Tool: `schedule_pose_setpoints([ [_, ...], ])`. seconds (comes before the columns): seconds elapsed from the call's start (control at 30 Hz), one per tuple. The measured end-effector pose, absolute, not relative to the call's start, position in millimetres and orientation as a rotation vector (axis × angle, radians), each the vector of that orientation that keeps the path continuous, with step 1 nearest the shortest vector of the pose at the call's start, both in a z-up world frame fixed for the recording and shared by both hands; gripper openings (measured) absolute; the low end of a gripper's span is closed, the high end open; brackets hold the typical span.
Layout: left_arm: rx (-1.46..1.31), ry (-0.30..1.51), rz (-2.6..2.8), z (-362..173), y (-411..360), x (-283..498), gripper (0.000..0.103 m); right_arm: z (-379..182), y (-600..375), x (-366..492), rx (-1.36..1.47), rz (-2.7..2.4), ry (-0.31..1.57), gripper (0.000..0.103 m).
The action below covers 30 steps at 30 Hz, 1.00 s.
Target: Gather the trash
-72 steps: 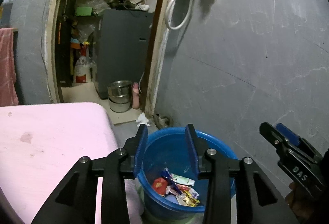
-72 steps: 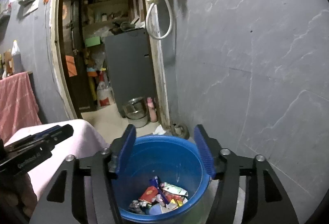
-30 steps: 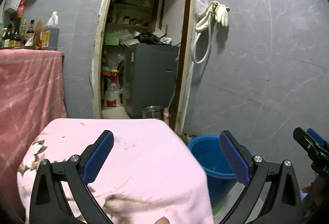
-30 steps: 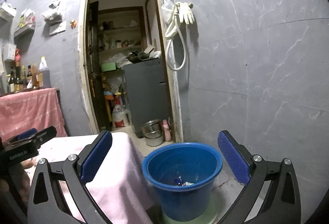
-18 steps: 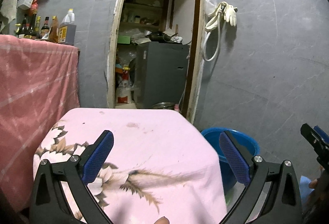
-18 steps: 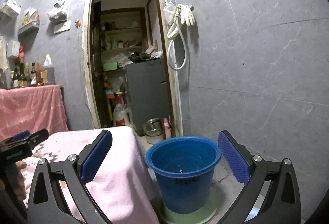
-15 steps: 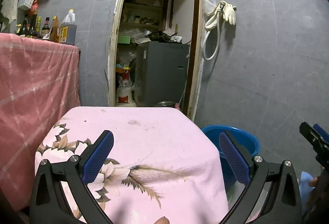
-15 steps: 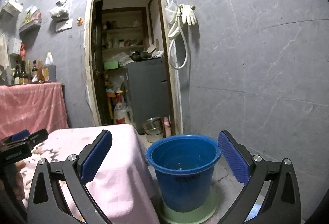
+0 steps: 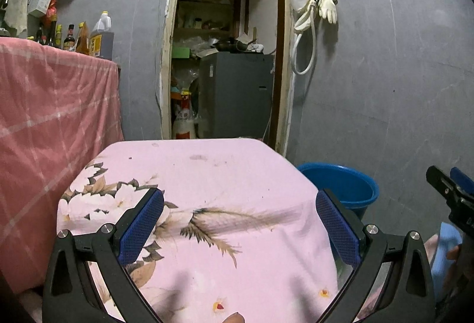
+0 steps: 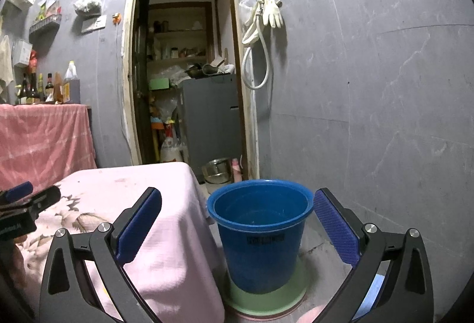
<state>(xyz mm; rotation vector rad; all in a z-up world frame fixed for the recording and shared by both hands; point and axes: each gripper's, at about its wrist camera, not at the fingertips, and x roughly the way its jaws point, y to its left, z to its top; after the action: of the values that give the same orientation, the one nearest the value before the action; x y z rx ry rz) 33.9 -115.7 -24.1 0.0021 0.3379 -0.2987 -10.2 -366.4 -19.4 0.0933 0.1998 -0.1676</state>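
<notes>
Left wrist view looks down over the bench (image 9: pixel 207 174), draped in a pink floral cloth (image 9: pixel 225 249) whose top carries nothing but a few small dark specks; the left gripper (image 9: pixel 238 225) hangs above it with its blue-padded jaws spread wide and nothing between them; the blue bucket (image 9: pixel 343 180) shows only as a rim and part of a wall past the right edge of the bench, its inside hidden from this side; the tip of the right gripper (image 9: pixel 453 195) pokes in at the far right edge.

Right wrist view gives what the other lacks: the whole blue bucket (image 10: pixel 260 231), upright on a pale green base (image 10: pixel 266 299) on the floor, just beside the hanging edge of the cloth (image 10: pixel 166 249); the bottom of the bucket cannot be seen, so whether trash lies in it cannot be told; the right gripper (image 10: pixel 237 226) is likewise wide open and empty, its pads framing the bucket; the left gripper (image 10: pixel 23 204) enters at the left edge over the bench.

Both views share the grey wall, an open doorway (image 10: pixel 186 86) and a white glove with a hose (image 10: pixel 266 26) hung beside it; a steel pot (image 10: pixel 217 170) on the floor by the doorway shows only in the right wrist view.
</notes>
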Motion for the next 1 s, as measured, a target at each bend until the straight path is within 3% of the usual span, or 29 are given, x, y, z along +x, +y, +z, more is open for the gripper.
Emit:
schedule_pose_setpoints([
  [1.0,-0.016,0.350,-0.274,-32.2,-111.2,34.8,0.101,-26.3,-365.7,-11.8,0.087,-0.154,0.215,0.103],
])
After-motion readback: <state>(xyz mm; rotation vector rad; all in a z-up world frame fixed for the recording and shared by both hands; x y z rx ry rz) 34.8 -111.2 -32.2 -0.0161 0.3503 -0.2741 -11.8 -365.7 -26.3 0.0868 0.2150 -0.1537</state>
